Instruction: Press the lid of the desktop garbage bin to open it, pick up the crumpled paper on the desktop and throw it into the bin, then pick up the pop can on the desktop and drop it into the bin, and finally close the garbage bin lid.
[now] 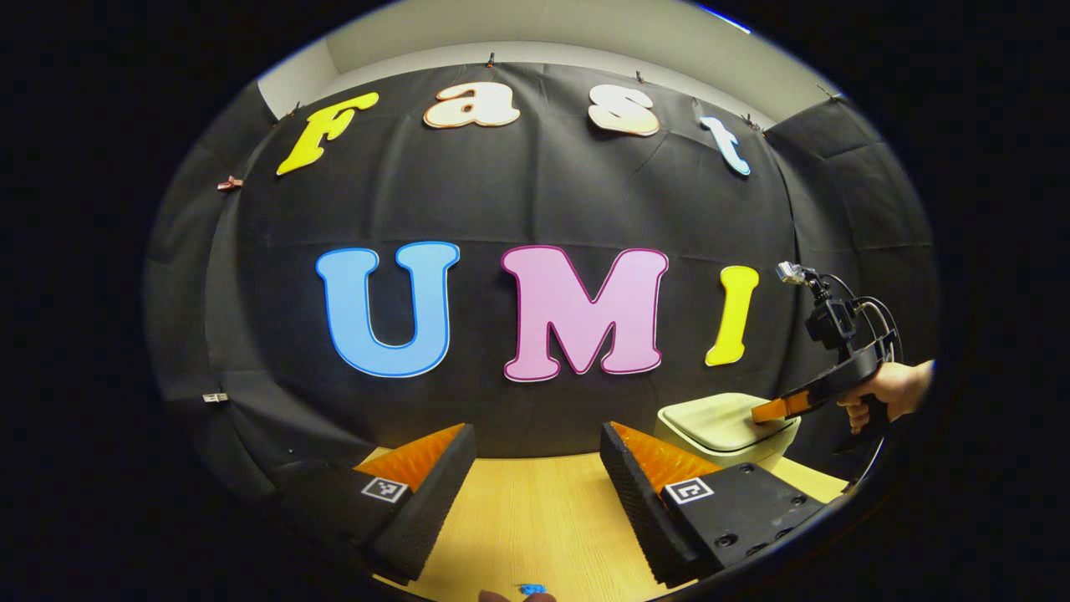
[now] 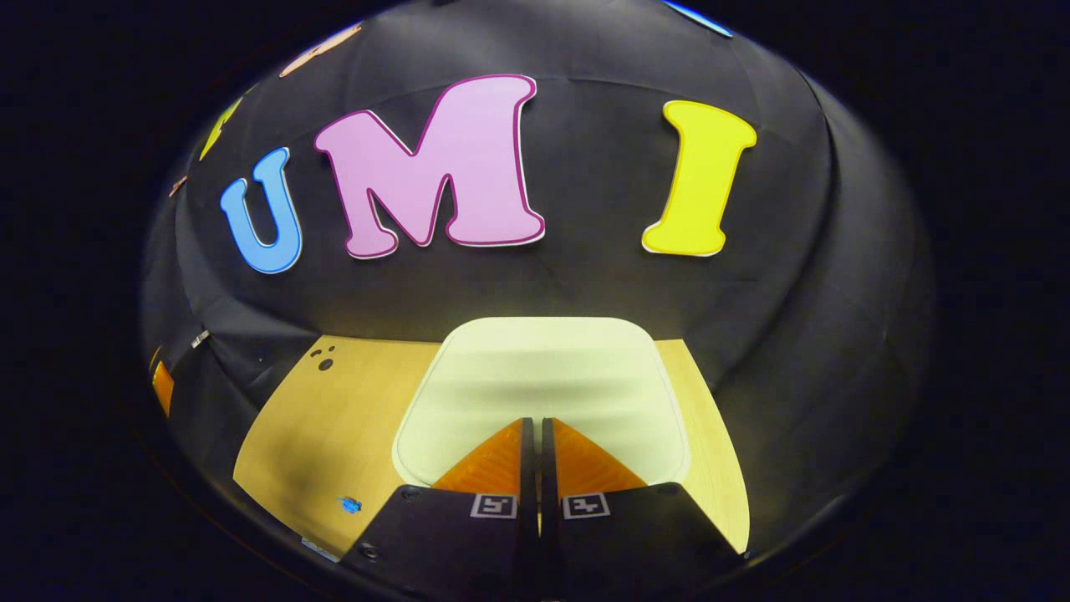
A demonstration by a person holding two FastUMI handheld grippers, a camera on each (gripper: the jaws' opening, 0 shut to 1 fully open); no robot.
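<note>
My right gripper (image 2: pixel 535 426), fingers together, rests on the pale rounded plastic bin lid (image 2: pixel 543 376) at centre frame; my left gripper (image 1: pixel 537 456) hangs open at lower centre above the light wooden desktop (image 1: pixel 535 518).

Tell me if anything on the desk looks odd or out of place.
Nothing looks damaged or spilled. The garbage bin sits upright, lid down, with the right gripper shut at the lid. The one stray item is a small blue scrap on the wooden desk.
</note>
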